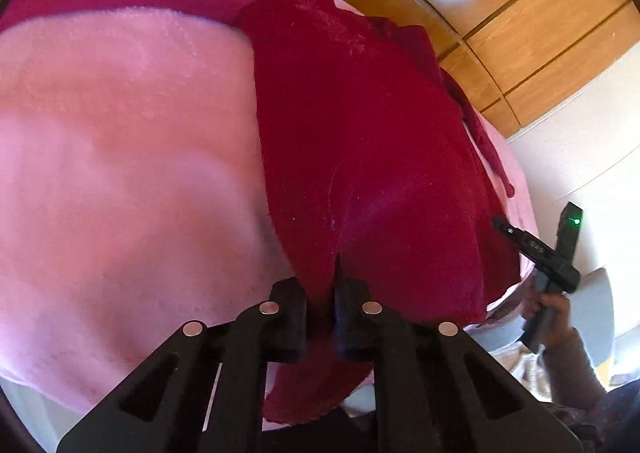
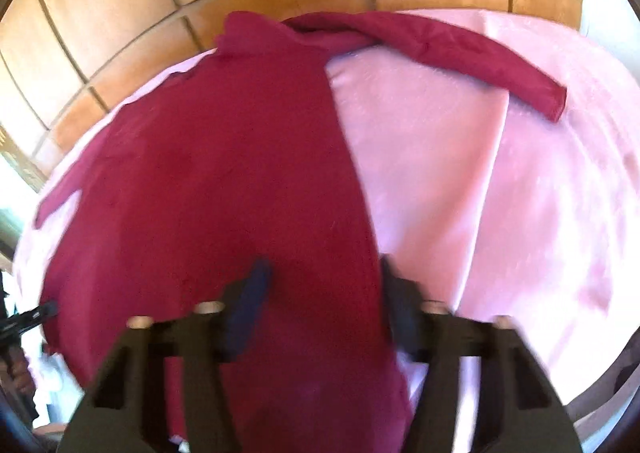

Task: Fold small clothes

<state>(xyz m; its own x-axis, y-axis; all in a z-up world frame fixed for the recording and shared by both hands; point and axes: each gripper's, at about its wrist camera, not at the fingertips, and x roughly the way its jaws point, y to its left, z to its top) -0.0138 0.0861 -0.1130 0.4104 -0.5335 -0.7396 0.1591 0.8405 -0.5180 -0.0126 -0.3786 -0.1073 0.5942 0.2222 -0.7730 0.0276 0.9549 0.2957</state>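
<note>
Your left tongs (image 1: 320,293) clench the red shirt's (image 1: 360,133) hem at 6 o'clock, right tongs (image 2: 324,289) gaping astride it on the pink-covered bench (image 1: 120,133); next, likely grip and fold it across.

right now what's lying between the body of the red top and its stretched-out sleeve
Only bare pink cover lies between the red top and its outstretched sleeve. The right wrist view shows this.
</note>
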